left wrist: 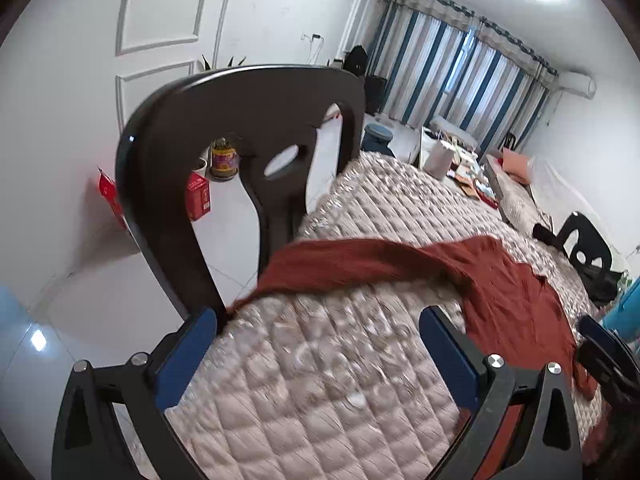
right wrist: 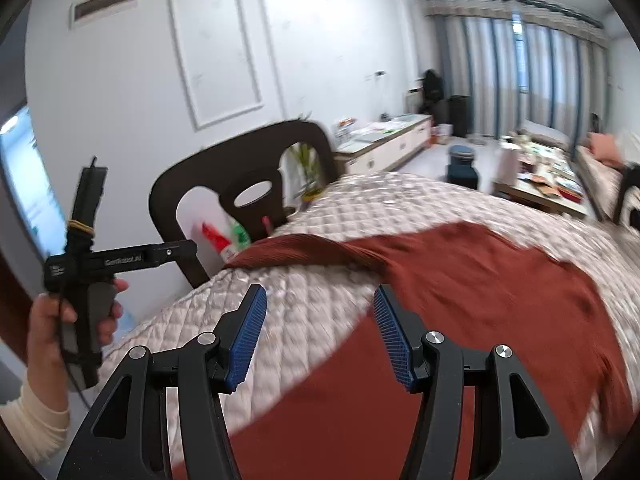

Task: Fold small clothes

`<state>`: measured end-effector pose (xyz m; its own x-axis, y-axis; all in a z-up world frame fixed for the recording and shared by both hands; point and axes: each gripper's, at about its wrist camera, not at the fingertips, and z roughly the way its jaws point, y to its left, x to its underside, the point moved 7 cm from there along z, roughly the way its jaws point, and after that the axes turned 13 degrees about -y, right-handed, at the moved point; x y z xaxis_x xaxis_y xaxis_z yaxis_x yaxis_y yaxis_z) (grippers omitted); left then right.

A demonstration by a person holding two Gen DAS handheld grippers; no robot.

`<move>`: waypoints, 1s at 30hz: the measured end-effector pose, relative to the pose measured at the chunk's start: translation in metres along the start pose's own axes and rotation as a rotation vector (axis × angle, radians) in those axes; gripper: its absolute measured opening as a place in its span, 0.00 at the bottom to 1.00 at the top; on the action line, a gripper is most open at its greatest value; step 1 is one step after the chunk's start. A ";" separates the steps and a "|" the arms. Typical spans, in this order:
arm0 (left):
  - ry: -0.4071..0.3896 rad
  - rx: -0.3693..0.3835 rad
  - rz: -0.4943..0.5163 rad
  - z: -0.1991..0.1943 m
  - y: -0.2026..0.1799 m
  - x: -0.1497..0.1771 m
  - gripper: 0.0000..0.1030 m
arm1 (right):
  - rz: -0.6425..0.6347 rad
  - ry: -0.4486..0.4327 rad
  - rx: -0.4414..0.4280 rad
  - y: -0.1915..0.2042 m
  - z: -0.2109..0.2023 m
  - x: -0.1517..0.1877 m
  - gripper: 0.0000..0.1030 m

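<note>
A rust-red knit garment (left wrist: 500,280) lies spread on the quilted beige table cover (left wrist: 320,380). One long sleeve (left wrist: 320,260) stretches left to the table's edge. My left gripper (left wrist: 320,320) hovers over the bare quilt, jaws wide open and empty, and the sleeve's tip ends beside its left pad (left wrist: 200,344). In the right wrist view the garment (right wrist: 480,280) covers the right and near part of the cover (right wrist: 320,240). My right gripper (right wrist: 320,304) is open above the garment's edge, with nothing between its pads. A hand holds the left gripper (right wrist: 176,252) off the table's left side.
A dark plastic chair (left wrist: 240,140) stands against the table's far left edge, with red boxes (left wrist: 198,200) on the floor behind it. A second dark chair (left wrist: 584,240) is at the far right. A cluttered low table (right wrist: 548,188) and striped curtains (left wrist: 460,64) lie beyond.
</note>
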<state>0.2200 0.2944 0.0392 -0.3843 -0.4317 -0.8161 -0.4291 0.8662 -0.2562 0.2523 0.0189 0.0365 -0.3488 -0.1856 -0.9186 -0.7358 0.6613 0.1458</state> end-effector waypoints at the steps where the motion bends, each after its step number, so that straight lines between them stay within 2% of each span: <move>1: 0.000 -0.004 -0.011 0.001 0.004 0.001 1.00 | 0.005 0.013 -0.019 0.002 0.016 -0.001 0.55; 4: 0.027 0.018 -0.037 0.007 0.010 0.011 1.00 | 0.033 0.062 -0.059 0.006 0.069 -0.002 0.55; 6: 0.037 0.041 -0.043 0.002 0.014 0.017 1.00 | 0.009 0.094 -0.054 0.007 0.102 0.000 0.55; 9: 0.039 0.034 -0.067 -0.003 0.022 0.025 1.00 | -0.057 0.143 -0.064 0.013 0.145 0.001 0.55; 12: 0.028 0.006 -0.080 -0.010 0.034 0.029 1.00 | -0.049 0.187 -0.079 0.016 0.176 0.006 0.55; 17: 0.048 -0.008 -0.088 -0.017 0.048 0.039 1.00 | -0.140 0.224 -0.109 0.038 0.210 0.009 0.55; 21: 0.078 -0.001 -0.124 -0.015 0.053 0.046 1.00 | -0.110 0.303 -0.150 0.048 0.234 0.023 0.55; 25: 0.076 0.005 -0.134 -0.016 0.052 0.047 1.00 | -0.150 0.350 -0.155 0.056 0.246 0.035 0.55; 26: 0.078 0.002 -0.134 -0.015 0.052 0.048 1.00 | -0.162 0.362 -0.151 0.056 0.246 0.038 0.51; 27: 0.080 -0.007 -0.137 -0.014 0.054 0.048 1.00 | -0.175 0.369 -0.149 0.057 0.245 0.041 0.42; 28: 0.082 -0.012 -0.143 -0.014 0.054 0.048 1.00 | -0.191 0.363 -0.142 0.057 0.245 0.042 0.39; 29: 0.083 -0.006 -0.150 -0.013 0.054 0.048 1.00 | -0.205 0.355 -0.129 0.057 0.243 0.042 0.27; 30: 0.084 -0.002 -0.160 -0.012 0.053 0.048 1.00 | -0.222 0.339 -0.120 0.057 0.240 0.042 0.04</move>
<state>0.1691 0.3168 -0.0071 -0.3776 -0.5836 -0.7189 -0.4923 0.7841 -0.3780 0.3350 0.2234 -0.0815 -0.3307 -0.5561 -0.7625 -0.8702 0.4924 0.0183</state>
